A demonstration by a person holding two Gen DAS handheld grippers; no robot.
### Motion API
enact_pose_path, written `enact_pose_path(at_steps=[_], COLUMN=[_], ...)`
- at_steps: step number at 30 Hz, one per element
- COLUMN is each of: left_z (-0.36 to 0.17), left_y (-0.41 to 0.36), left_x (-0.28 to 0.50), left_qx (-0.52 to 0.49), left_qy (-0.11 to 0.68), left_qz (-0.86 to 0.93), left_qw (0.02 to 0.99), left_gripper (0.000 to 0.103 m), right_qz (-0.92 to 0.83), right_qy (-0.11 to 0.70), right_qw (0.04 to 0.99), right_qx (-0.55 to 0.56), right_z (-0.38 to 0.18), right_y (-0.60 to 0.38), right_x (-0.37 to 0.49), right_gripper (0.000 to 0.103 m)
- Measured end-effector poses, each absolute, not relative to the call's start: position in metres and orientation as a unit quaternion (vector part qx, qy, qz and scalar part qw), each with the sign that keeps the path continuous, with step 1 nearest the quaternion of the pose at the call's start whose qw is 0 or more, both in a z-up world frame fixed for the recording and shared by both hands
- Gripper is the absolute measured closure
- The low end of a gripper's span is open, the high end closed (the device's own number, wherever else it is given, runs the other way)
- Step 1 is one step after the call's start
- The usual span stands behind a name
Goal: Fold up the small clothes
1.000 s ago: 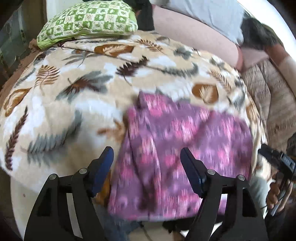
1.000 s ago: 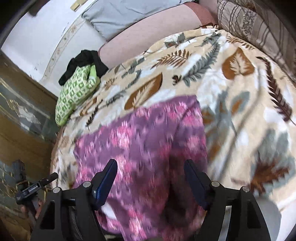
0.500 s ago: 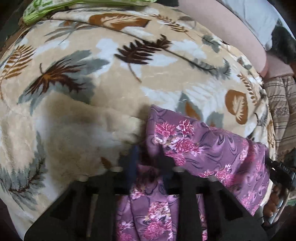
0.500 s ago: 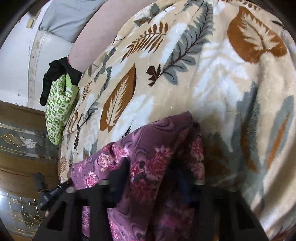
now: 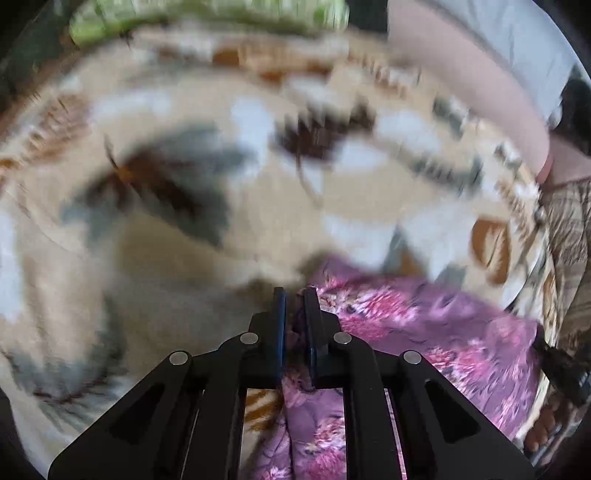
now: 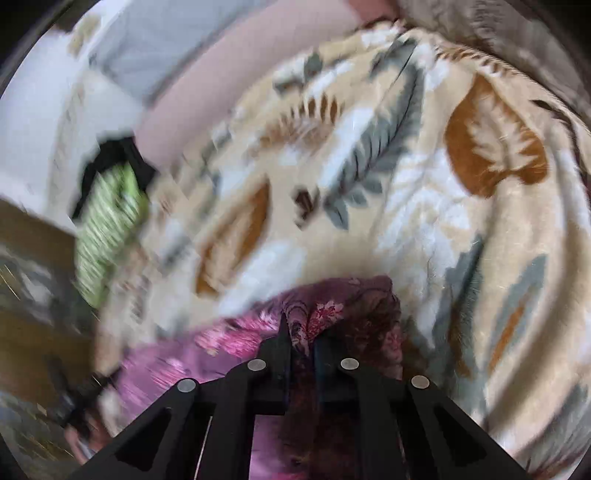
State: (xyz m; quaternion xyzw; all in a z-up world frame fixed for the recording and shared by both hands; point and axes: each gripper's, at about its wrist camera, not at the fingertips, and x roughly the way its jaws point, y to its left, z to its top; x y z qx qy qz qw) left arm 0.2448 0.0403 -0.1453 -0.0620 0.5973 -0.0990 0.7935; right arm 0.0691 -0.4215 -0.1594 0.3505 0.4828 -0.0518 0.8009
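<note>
A purple floral garment (image 5: 424, 325) lies on the leaf-patterned blanket (image 5: 184, 258), near its front edge. My left gripper (image 5: 294, 295) points steeply down at the garment's left corner. Its jaws are closing, with a fold of the cloth pinched between the pads. In the right wrist view the same garment (image 6: 221, 347) bunches up at its right corner. There my right gripper (image 6: 301, 330) is also closing, its pads pressing on a raised fold. Both views are blurred by motion.
A green patterned pillow (image 5: 184, 18) (image 6: 107, 236) lies at the blanket's far edge, with a pink bolster (image 5: 461, 74) and a grey cushion behind. A striped cover (image 5: 569, 229) lies beside the blanket (image 6: 406, 203). A hand (image 5: 543, 428) shows at the right edge.
Both grippers came down onto the garment's near corners and went from wide open to pinching the cloth. The fabric has bunched up at each grip.
</note>
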Motion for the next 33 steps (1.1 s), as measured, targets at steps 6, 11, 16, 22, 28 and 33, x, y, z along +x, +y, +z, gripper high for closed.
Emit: enact_pose_path(at_steps=[6, 11, 16, 22, 28, 33], left_z=[-0.095, -0.087, -0.118, -0.129, -0.144, -0.146], left_y=[0.054, 0.078, 0.076, 0.057, 0.066, 0.077], left_x=[0.211, 0.171, 0.123, 0.118, 0.125, 0.130], left_qx=[-0.021, -0.051, -0.083, -0.036, -0.098, -0.162], left_qy=[0.544, 0.560, 0.613, 0.617, 0.637, 0.639], left_qz=[-0.074, -0.095, -0.119, -0.122, -0.155, -0.180], left_qw=[0.836, 0.821, 0.777, 0.776, 0.749, 0.730], left_gripper=[0.054, 0.052, 0.033, 0.033, 0.033, 0.033], right_qz=[-0.082, -0.035, 0.094, 0.164, 0.200, 0.207], right_qy=[0.433, 0.404, 0.432, 0.450, 0.488, 0.496], right_qw=[0.819, 0.843, 0.835, 0.827, 0.800, 0.788], right_qx=[0.367, 0.355, 0.328, 0.296, 0.287, 0.302], right_z=[-0.123, -0.076, -0.066, -0.060, -0.081, -0.092], right_y=[-0.415, -0.374, -0.301, -0.228, -0.182, -0.172], right_x=[0.015, -0.025, -0.014, 0.010, 0.044, 0.054], right_gripper=[0.076, 0.038, 0.038, 0.038, 0.038, 0.038])
